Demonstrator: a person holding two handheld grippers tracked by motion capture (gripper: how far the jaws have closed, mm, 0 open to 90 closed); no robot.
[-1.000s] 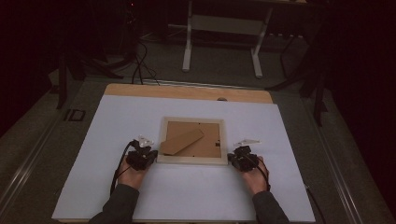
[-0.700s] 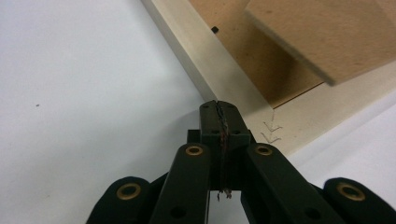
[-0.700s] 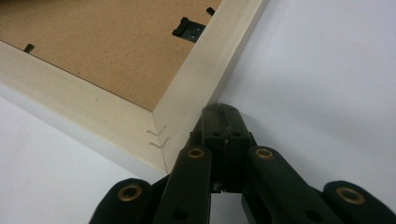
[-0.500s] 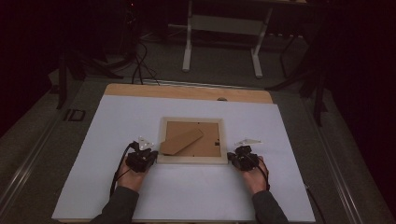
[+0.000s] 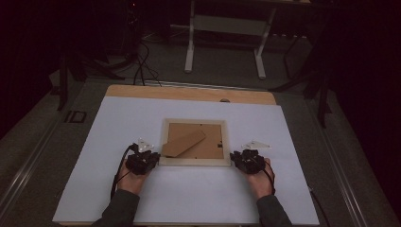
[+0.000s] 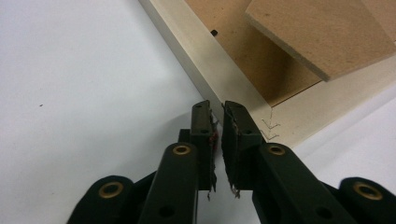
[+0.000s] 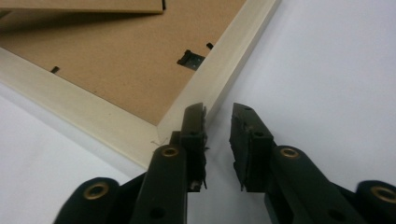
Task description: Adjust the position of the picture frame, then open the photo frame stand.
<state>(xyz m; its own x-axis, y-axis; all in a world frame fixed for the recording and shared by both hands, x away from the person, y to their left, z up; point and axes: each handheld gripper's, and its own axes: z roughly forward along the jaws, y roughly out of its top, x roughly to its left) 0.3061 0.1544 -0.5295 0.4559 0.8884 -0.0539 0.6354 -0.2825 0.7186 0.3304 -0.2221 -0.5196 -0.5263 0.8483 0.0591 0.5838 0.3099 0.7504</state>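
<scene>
White sheet covers the worktop (image 5: 142, 123). At its middle a pale wooden picture frame (image 5: 194, 162) lies face down, brown stand flap (image 5: 184, 143) raised. The left gripper (image 5: 152, 158) sits at the frame's near-left corner, jaws just parting slightly, nothing between. The right gripper (image 5: 235, 158), at the near-right corner, has opened wider, empty.

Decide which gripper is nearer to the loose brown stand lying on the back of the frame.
Left. The left gripper sits at the frame's near-left corner, beside the stand; the right gripper sits at the near-right corner, farther away.
</scene>
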